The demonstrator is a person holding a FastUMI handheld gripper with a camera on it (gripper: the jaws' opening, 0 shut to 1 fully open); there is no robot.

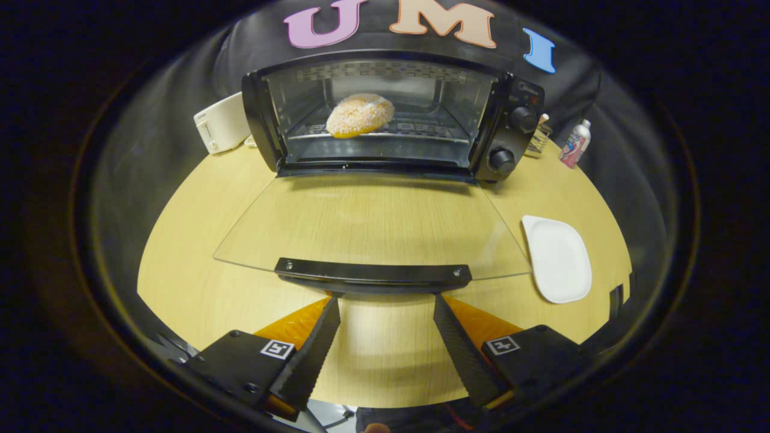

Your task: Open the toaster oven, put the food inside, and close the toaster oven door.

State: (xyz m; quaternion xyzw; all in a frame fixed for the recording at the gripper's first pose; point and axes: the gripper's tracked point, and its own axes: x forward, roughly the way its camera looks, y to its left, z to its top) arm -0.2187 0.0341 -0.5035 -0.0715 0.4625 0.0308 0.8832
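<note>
Black door handle (373, 275) just beyond gaping jaws

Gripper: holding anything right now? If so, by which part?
Nothing held. The gripper is open, its fingers spread with bare table between them, tips just short of the door handle of the open toaster oven.

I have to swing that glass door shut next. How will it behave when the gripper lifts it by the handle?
The glass door looks rigid and should pivot up at the toaster oven. The handle, just ahead of the open gripper, looks smooth, so fingers may slip.
</note>
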